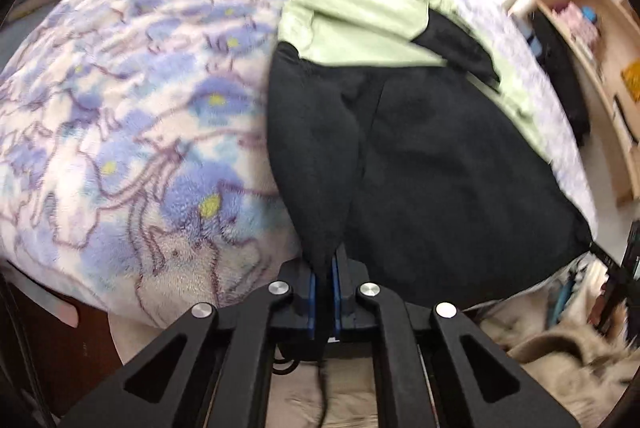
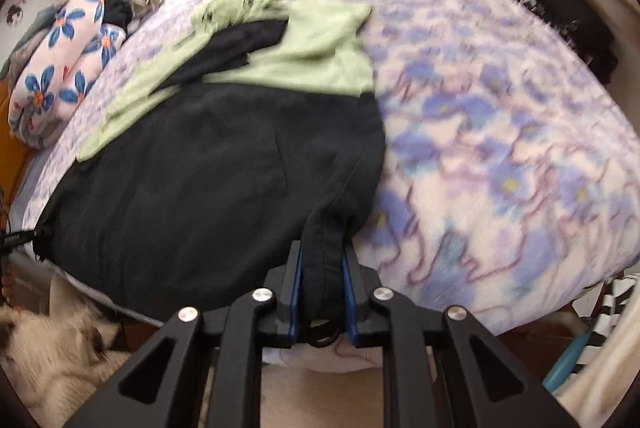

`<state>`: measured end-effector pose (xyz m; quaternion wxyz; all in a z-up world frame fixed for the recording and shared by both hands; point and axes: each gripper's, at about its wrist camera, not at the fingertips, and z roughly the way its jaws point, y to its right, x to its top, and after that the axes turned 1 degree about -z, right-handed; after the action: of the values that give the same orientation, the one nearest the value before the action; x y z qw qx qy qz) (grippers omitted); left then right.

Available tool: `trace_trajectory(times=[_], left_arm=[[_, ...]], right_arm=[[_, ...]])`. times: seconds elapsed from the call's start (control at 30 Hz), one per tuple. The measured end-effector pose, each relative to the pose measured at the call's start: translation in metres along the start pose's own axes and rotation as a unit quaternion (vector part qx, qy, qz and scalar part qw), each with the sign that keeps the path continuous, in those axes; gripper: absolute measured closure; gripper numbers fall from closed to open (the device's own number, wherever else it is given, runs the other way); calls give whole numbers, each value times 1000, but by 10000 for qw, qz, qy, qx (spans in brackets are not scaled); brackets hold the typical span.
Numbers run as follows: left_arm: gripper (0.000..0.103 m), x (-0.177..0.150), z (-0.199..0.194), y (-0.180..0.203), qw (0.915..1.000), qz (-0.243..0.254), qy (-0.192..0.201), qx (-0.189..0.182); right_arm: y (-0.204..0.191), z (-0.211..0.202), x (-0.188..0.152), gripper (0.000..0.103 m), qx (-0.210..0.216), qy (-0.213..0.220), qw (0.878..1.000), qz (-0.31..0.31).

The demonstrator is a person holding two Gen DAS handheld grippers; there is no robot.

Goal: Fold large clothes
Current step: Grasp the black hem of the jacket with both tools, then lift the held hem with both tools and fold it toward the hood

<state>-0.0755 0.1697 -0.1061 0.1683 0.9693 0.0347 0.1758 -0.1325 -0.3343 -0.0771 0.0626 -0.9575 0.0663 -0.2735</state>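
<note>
1. Currently both hand-held grippers are pinching the black garment [image 1: 440, 168] at the bed's near edge: left hand-held gripper [image 1: 325, 292], right hand-held gripper [image 2: 322, 292].
2. Risk: the left one is gripping only a thin edge, so it could be slipping out under tension.
3. Risk: dragging could be shifting the green garment [image 2: 320, 48] beneath.

Black garment [image 2: 208, 168] spread flat on bed, overlapping green garment [image 2: 312, 60].
</note>
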Motion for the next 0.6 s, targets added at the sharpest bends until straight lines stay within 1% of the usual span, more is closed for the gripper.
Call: trace_trajectory(times=[0.03, 0.1, 0.17, 0.3, 0.33, 0.43, 0.5, 0.6], left_arm=[[100, 0, -7, 1, 9999, -99, 87, -74], [100, -2, -18, 4, 9996, -192, 188, -94], [100, -6, -28, 4, 9992, -254, 262, -153], [100, -22, -49, -2, 9981, -422, 266, -350], [100, -24, -53, -3, 9980, -451, 267, -365], [100, -28, -68, -11, 9956, -662, 341, -560], [100, -22, -74, -15, 9925, -849, 430, -771], [100, -5, -80, -17, 9876, -1007, 658, -1010]], right_arm=[[0, -6, 2, 87, -6, 63, 10000, -1], [-1, -24, 5, 87, -54, 190, 9998, -70], [-5, -35, 4, 87, -57, 231, 9996, -122], [-6, -57, -5, 87, -30, 286, 9994, -173], [-7, -63, -6, 87, -27, 294, 9994, -193], [-6, -75, -1, 87, 59, 335, 9993, -172], [-5, -80, 7, 87, 185, 436, 9989, -53], [-3, -84, 21, 87, 355, 606, 9974, 156]])
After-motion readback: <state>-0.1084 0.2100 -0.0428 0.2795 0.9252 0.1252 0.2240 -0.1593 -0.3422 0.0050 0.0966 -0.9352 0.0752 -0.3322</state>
